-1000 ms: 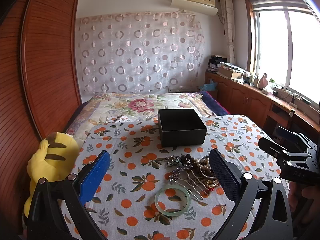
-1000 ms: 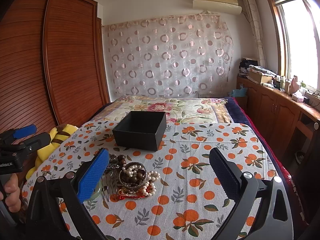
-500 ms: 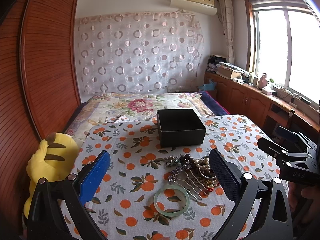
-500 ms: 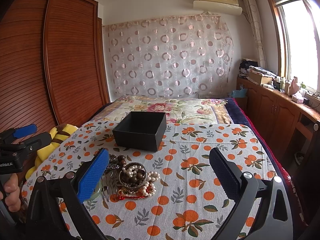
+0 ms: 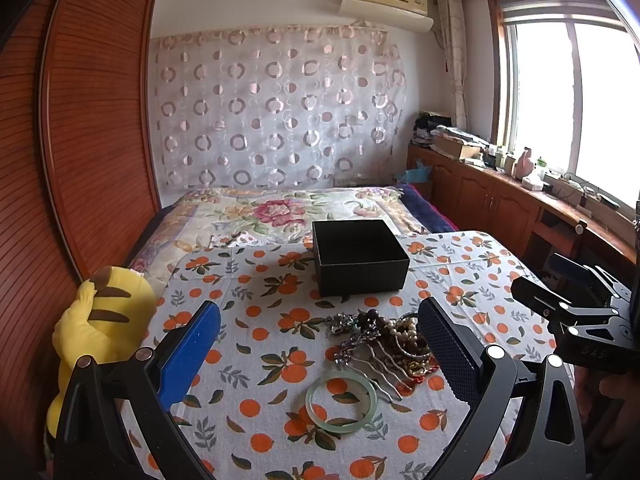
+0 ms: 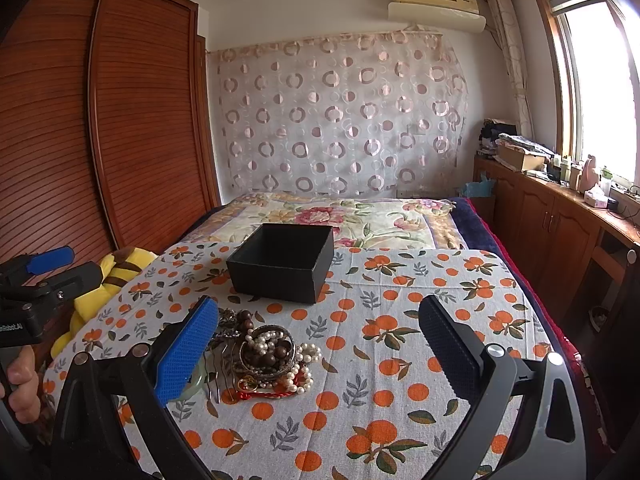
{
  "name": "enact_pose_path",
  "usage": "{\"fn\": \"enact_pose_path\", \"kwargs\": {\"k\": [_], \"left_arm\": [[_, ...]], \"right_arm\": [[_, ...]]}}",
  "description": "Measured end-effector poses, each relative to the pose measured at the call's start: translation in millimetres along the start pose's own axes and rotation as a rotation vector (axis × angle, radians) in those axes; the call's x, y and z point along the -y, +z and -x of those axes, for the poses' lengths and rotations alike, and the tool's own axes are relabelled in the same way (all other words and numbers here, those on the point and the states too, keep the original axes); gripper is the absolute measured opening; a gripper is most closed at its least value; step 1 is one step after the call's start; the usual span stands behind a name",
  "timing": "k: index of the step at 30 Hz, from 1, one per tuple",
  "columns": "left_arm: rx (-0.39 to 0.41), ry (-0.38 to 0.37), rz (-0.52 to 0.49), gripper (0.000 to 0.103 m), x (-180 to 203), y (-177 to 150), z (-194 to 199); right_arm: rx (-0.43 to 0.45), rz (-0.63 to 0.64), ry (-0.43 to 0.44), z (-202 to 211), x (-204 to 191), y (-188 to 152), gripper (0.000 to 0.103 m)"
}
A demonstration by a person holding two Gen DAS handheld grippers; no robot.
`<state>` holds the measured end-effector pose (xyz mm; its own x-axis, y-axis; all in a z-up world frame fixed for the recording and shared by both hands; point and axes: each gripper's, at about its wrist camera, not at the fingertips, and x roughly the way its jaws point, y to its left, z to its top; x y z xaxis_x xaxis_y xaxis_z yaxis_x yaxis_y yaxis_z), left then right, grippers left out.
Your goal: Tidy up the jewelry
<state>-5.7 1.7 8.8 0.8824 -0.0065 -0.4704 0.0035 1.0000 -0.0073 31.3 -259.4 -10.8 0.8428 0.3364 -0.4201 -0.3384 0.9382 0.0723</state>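
Note:
A heap of jewelry (image 5: pixel 394 338) lies on the orange-print tablecloth (image 5: pixel 248 288): pearl strands, dark beads, a metal hair comb (image 5: pixel 374 364) and a pale green bangle (image 5: pixel 341 399) at its near side. An open black box (image 5: pixel 358 256) stands behind the heap. My left gripper (image 5: pixel 320 356) is open and empty, held above the bangle. My right gripper (image 6: pixel 320 352) is open and empty; the heap (image 6: pixel 270 354) lies by its left finger and the box (image 6: pixel 282 262) is beyond. The comb (image 6: pixel 218 368) shows there too.
A yellow plush toy (image 5: pixel 100 328) sits off the table's left edge. A bed with a floral quilt (image 5: pixel 280 212) lies behind the table. A wooden wardrobe (image 5: pixel 92 120) is to the left, cabinets (image 5: pixel 500 200) under the window to the right.
Both grippers have stayed open and nearly still. The left view has shifted very slightly. Nothing on the table has moved.

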Motion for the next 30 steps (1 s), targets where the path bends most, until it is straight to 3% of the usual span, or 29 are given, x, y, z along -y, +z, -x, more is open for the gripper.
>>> {"fn": "enact_pose_path", "kwargs": {"k": [8,17,28,30], "left_arm": [[-0.030,-0.003,0.003,0.095,18.0,5.5,-1.4],[-0.095,-0.013,0.024,0.095,0.2,-15.8,-22.5],[-0.184,-0.044,0.034,0.095,-14.3,-40.0,-52.6],[-0.203,-0.052,0.031,0.095,-15.3,-43.8,-57.4]], "right_arm": [[-0.007,-0.001,0.003,-0.9,-0.2,2.8,0.101],[-0.055,0.032,0.016,-24.7,-3.6,-9.5,0.101],[-0.181,0.103,0.134,-66.3,-13.9,-26.2,0.099],[-0.240,0.139,0.181,-79.5,-19.6,-29.7,0.092]]}}
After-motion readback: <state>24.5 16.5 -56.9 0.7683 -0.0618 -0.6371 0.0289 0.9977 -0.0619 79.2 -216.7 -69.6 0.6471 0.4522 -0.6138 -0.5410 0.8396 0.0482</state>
